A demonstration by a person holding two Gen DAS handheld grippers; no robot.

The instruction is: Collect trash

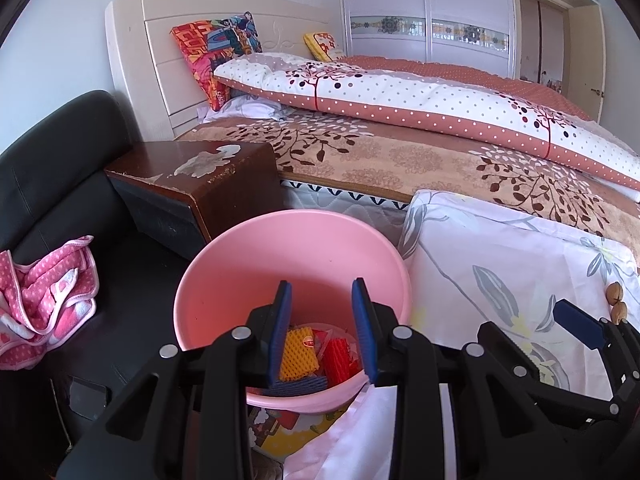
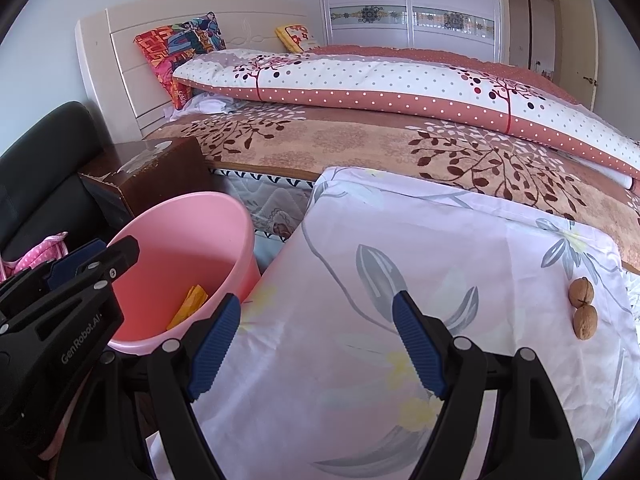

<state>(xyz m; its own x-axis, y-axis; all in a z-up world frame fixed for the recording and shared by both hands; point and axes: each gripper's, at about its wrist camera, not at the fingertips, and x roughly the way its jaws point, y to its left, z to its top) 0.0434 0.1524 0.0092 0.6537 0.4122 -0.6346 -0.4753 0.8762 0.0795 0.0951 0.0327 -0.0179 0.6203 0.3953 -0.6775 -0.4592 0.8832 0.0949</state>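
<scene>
Bed spans the frame centre, cream headboard at upper left against a pale wall. White sliding wardrobe occupies upper right. Dark wooden nightstand and black sofa stand at left. Daylight, even.

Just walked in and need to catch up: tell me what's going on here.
A person is collecting trash with a handheld gripper in each hand. The left gripper is open above the pink bucket, which already holds an orange foam net, a red one and some wrappers. The right gripper is open and empty over the floral sheet. Two walnuts lie on that sheet to its right, not yet picked up.
</scene>
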